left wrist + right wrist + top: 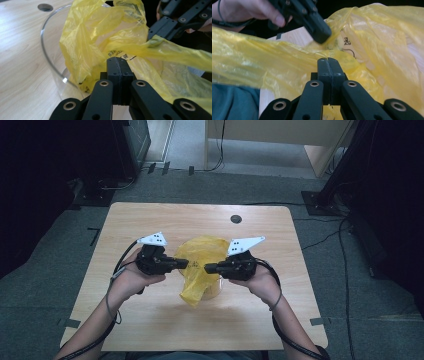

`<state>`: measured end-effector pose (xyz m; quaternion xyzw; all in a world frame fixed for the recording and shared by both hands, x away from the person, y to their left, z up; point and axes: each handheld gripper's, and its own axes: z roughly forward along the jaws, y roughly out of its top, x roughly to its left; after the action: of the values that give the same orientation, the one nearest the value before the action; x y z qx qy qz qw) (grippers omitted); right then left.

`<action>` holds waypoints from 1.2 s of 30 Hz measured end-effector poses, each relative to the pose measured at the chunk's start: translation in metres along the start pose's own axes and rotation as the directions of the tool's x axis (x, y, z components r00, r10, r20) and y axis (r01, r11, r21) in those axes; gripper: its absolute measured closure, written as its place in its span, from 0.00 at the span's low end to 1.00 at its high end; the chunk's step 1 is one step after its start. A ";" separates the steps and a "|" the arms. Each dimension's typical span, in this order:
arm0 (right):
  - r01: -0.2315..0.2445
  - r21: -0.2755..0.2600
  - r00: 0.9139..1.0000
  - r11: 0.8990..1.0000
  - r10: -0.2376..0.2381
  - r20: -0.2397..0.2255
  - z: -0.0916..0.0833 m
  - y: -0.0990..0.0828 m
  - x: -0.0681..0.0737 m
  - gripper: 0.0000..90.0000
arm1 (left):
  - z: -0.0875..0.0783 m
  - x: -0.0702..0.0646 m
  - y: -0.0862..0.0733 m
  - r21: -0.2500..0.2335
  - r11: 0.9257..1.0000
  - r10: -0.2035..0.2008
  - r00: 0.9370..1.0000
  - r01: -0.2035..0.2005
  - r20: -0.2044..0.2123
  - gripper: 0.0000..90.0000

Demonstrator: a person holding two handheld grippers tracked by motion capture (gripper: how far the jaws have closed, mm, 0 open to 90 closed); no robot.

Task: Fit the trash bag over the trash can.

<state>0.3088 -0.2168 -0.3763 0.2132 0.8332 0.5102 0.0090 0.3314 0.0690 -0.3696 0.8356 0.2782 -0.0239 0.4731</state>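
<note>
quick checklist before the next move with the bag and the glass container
1. Left gripper shut on the yellow bag: ok, jaws closed with plastic at the tips.
2. Right gripper shut on the bag: ok, jaws closed with film pinched at the tips.
3. Bag inside the glass container: ok in part, its lower part sits within the rim, the rest spills out toward the person.
4. Bag rim folded over the container's rim: not ok, the film is bunched between the grippers.
5. Container upright on the table: ok.
6. Bag free of tears: cannot tell, too crumpled.
</note>
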 end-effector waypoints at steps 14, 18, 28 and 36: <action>-0.004 -0.027 1.000 1.000 0.005 0.031 -0.031 -0.013 0.000 0.97 | -0.030 0.012 -0.004 -0.108 0.992 -0.071 0.997 0.071 -0.002 0.82; 0.022 -0.005 0.999 1.000 -0.022 0.025 -0.021 -0.009 0.001 0.96 | -0.024 0.004 0.004 -0.110 0.993 -0.033 0.999 0.035 0.020 0.70; 0.021 -0.014 1.000 1.000 -0.021 0.020 -0.016 -0.003 0.001 0.94 | -0.016 -0.009 0.017 -0.116 0.993 -0.021 1.000 0.020 -0.006 0.45; 0.045 -0.020 0.999 0.999 -0.045 -0.006 -0.002 0.007 0.004 0.94 | 0.016 -0.006 0.011 -0.004 1.000 0.007 0.999 -0.007 -0.049 0.67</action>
<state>0.3070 -0.2140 -0.3687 0.1926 0.8326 0.5189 0.0198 0.3354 0.0490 -0.3679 0.8359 0.2868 -0.0014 0.4680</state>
